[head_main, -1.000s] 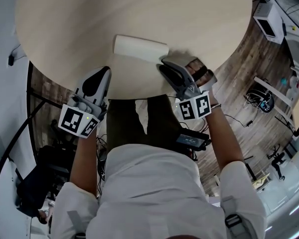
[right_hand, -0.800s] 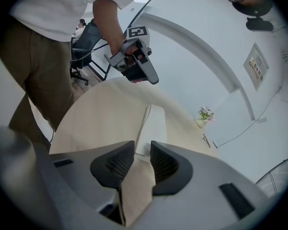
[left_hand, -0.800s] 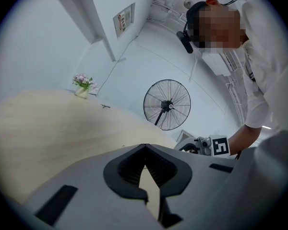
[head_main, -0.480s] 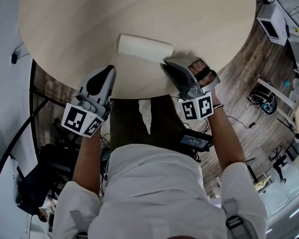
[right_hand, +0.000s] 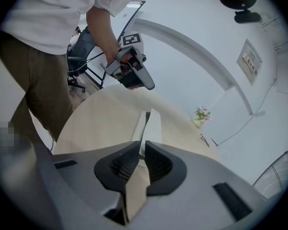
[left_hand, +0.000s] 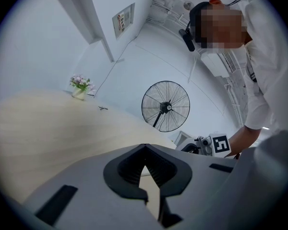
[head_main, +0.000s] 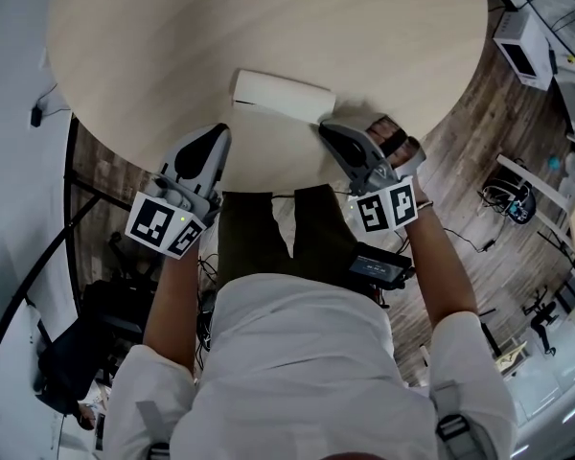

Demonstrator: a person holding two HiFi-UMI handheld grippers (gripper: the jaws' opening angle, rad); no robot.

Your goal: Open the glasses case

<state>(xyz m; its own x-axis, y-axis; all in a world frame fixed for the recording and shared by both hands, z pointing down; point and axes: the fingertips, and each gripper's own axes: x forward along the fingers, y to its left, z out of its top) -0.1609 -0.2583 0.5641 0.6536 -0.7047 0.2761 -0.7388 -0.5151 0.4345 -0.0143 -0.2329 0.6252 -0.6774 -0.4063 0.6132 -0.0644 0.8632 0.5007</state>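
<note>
The white oblong glasses case (head_main: 283, 97) lies on the round pale wooden table (head_main: 268, 17), just above the middle of the head view. Its right end meets the tip of the right gripper (head_main: 327, 128), whose jaws have just been closing to a thin slit at that end; whether the pads actually pinch the case I cannot tell. The left gripper (head_main: 218, 134), lower left of the case and apart from it, has its fingertips together on nothing.
</note>
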